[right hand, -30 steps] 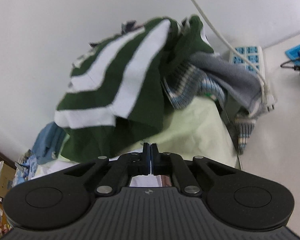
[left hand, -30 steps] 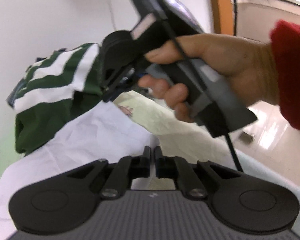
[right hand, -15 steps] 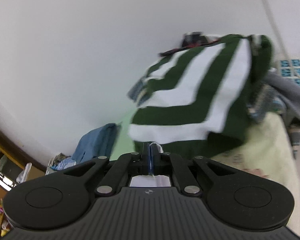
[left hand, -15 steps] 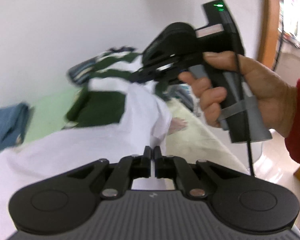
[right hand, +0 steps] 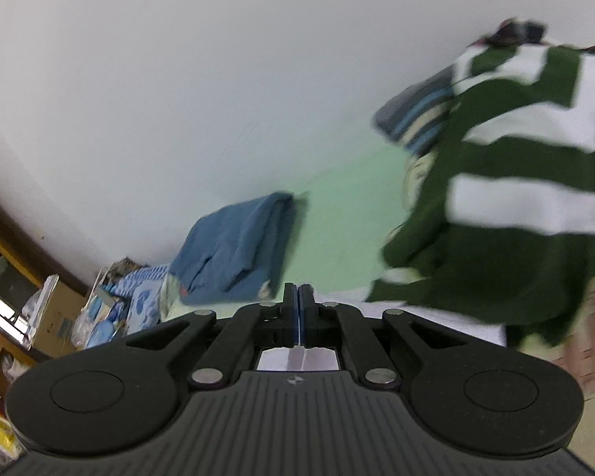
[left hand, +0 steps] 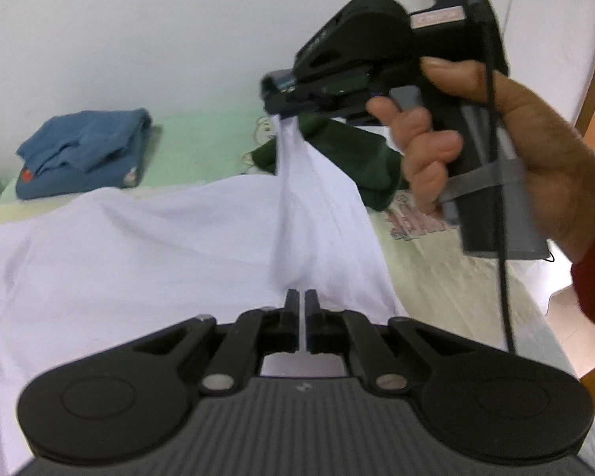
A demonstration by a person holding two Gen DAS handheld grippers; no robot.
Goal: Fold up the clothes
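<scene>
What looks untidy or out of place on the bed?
The green and white striped garment sits in a crumpled heap with other clothes, unfolded, unlike the neatly folded blue garment. Nothing appears damaged.

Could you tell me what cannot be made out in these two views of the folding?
- White garment: its type is unclear in the left wrist view; the left gripper body and the frame edge cover its near part.
- Striped top: motion-blurred and cut by the right edge in the right wrist view.
- Shelf clutter: too small and blurred.
- Right gripper: blurred in the left wrist view.
</scene>
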